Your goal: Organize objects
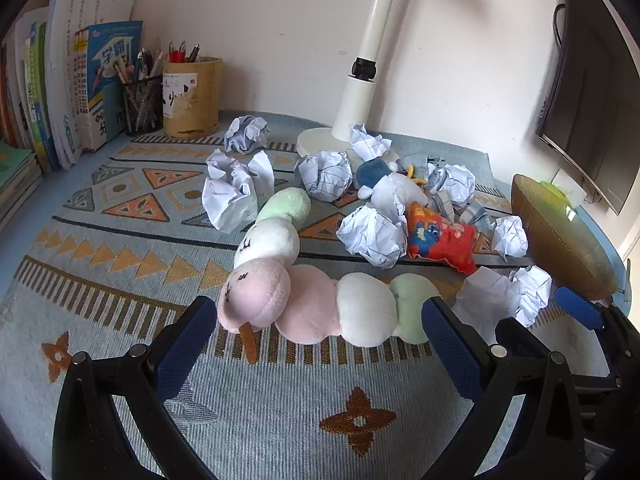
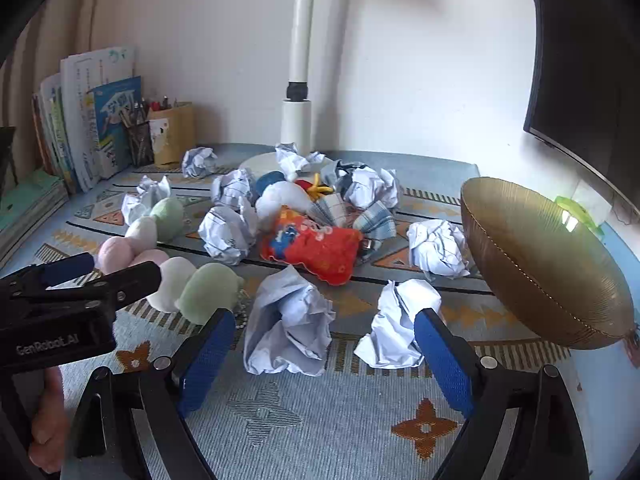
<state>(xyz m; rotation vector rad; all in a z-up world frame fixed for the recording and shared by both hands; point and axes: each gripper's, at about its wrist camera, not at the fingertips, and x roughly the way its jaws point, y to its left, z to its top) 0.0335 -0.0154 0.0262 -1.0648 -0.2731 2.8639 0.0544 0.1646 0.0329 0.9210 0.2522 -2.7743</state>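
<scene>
My left gripper [image 1: 320,320] hangs with jaws wide around the near dango plush [image 1: 332,308] on the surface; right gripper [image 2: 324,344] jaws gape over a crumpled paper ball [image 2: 286,324]. I'd sink lower, then close gently.

Roughly ten paper balls [image 1: 372,236] litter the mat. Two dango plushies [image 1: 348,308], one red pouch [image 1: 440,240] and one bowl [image 2: 540,260] are there. Two pen holders [image 1: 192,96] stand behind.

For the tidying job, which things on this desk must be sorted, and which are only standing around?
To sort:
- crumpled paper balls
- two plush dango skewers
- red plush toy
- white plush with blue cap
- gold bowl, probably a container for them

Only standing around:
- lamp
- books
- pen holders
- monitor
</scene>
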